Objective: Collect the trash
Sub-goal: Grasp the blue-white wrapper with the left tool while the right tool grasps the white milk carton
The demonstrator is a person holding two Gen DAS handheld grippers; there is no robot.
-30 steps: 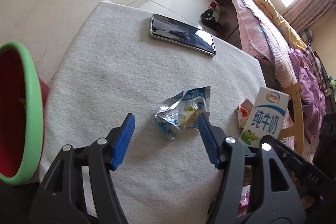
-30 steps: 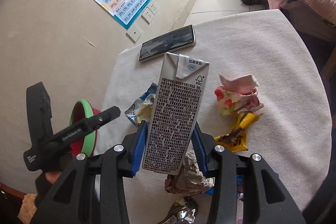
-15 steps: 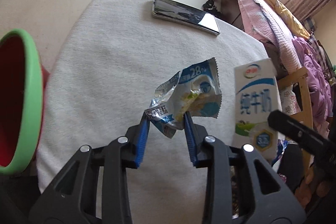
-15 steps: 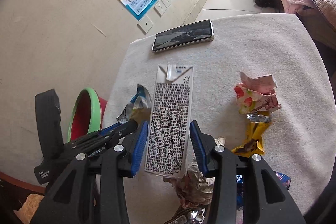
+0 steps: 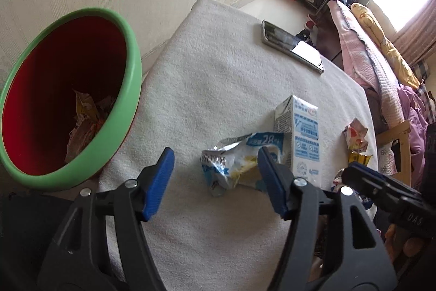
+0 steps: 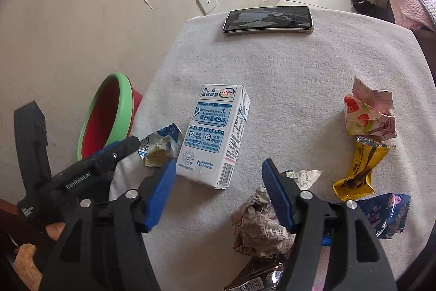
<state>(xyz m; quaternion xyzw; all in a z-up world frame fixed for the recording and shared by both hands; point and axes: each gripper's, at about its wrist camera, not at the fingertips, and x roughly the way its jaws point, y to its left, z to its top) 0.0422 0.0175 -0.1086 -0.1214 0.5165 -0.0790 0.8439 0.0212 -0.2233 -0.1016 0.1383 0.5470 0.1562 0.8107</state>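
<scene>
White towelling covers the table [image 5: 218,78], where the left gripper [image 5: 215,168] has just been opening its jaws: the blue-and-silver wrapper [image 5: 237,162] sits between them, against the right finger and clear of the left one, with the green-rimmed red bin [image 5: 128,89] near on the left. The right gripper [image 6: 218,173] has also just been opening, and the milk carton [image 6: 215,132] lies flat on the cloth just beyond its wide-apart fingers, gripped by neither, beside the wrapper and well short of the phone [image 6: 268,19] at the far edge.

Both wrist views look steeply down, close over the table [image 5: 218,67], sharing the milk carton [image 6: 215,135].
</scene>
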